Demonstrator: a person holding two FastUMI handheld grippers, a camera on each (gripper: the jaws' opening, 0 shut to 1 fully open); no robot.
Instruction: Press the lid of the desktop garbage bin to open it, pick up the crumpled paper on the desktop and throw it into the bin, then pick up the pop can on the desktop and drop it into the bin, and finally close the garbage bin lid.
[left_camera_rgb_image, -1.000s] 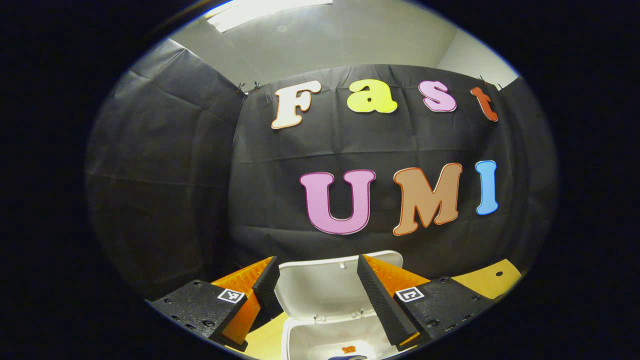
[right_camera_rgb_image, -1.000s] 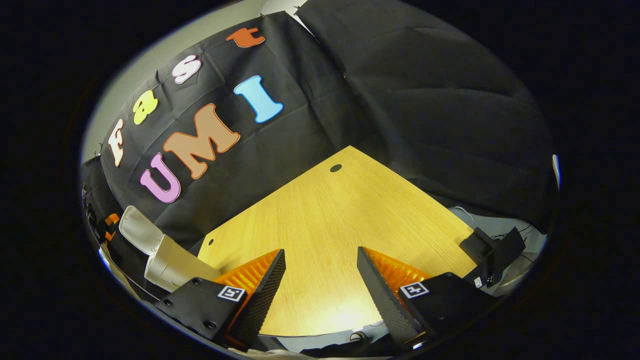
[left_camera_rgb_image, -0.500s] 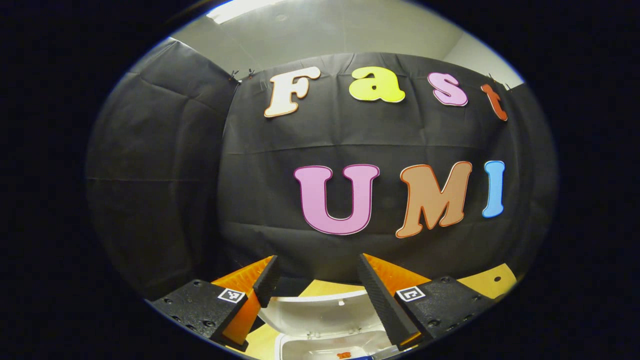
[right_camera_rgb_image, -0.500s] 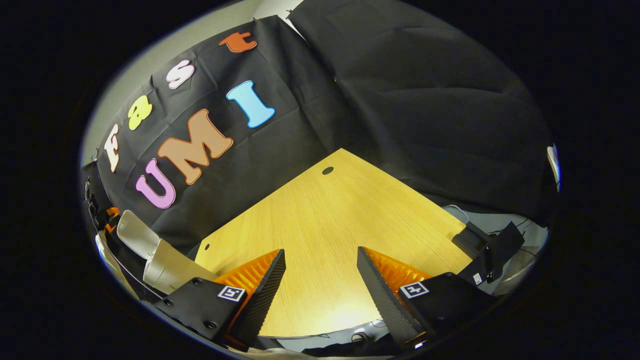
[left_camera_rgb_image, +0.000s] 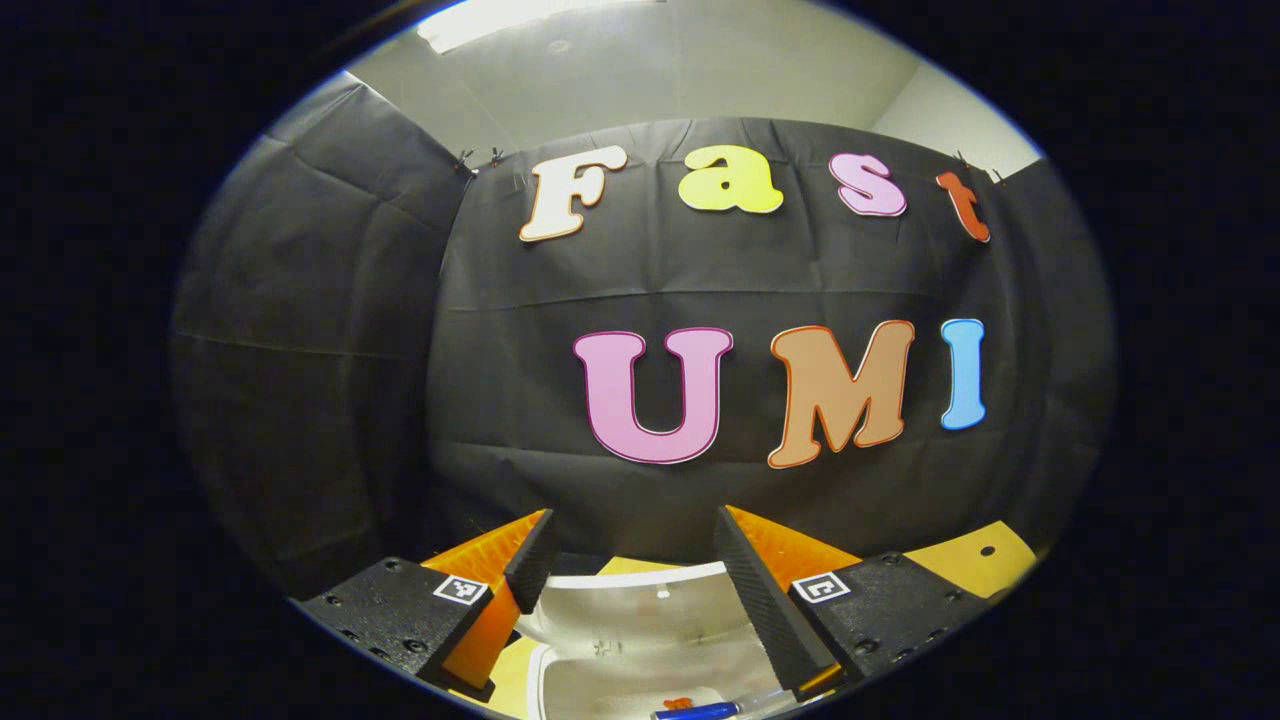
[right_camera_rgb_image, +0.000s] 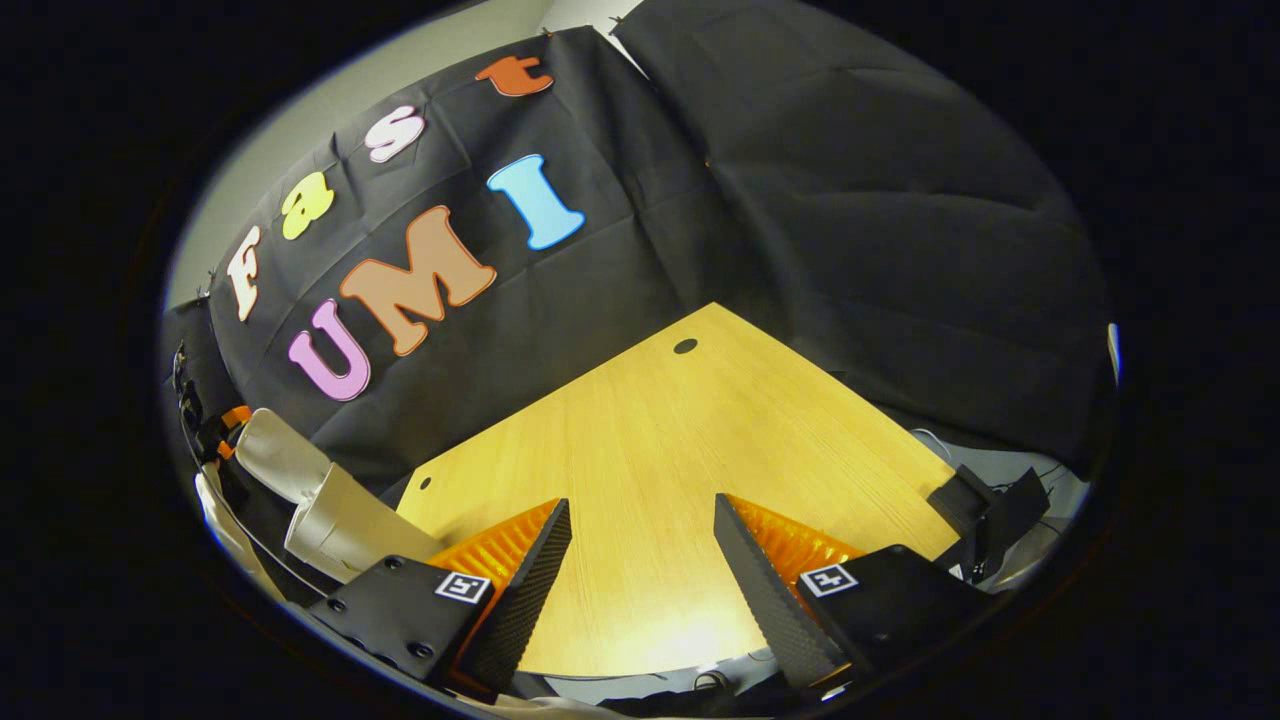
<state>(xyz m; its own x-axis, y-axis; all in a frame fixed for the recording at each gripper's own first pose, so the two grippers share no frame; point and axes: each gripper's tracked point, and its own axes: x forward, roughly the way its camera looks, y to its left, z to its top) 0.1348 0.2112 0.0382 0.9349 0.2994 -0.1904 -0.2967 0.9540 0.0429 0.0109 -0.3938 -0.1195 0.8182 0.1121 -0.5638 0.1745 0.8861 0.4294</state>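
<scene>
A wooden desktop (right_camera_rgb_image: 690, 450) of pale yellow, straight-grained board fills the middle of the right gripper view, with a small round hole (right_camera_rgb_image: 685, 346) near its far corner and black creased cloth (right_camera_rgb_image: 880, 220) hung as booth walls behind it. Above the cloth in the left gripper view runs a plain grey ceiling (left_camera_rgb_image: 650, 70) with a bright light panel.

The garbage bin (right_camera_rgb_image: 340, 520) stands at the desk's left end: smooth white plastic, a rounded box with its lid (left_camera_rgb_image: 650, 600) tipped up and back on small hinges. Inside the bin, at the bottom edge of the left gripper view, lies the pop can (left_camera_rgb_image: 700, 711), a blue cylinder, beside a small orange scrap; the crumpled paper cannot be made out.

The left gripper (left_camera_rgb_image: 630, 585) hangs over the open bin, jaws wide apart with nothing between them, ribbed pads facing in. The right gripper (right_camera_rgb_image: 640, 575) is over the bare desk, likewise wide and empty.

Compared with half a second ago, the lid shows slightly more between the left fingers, and the can now appears as a blue bar.
</scene>
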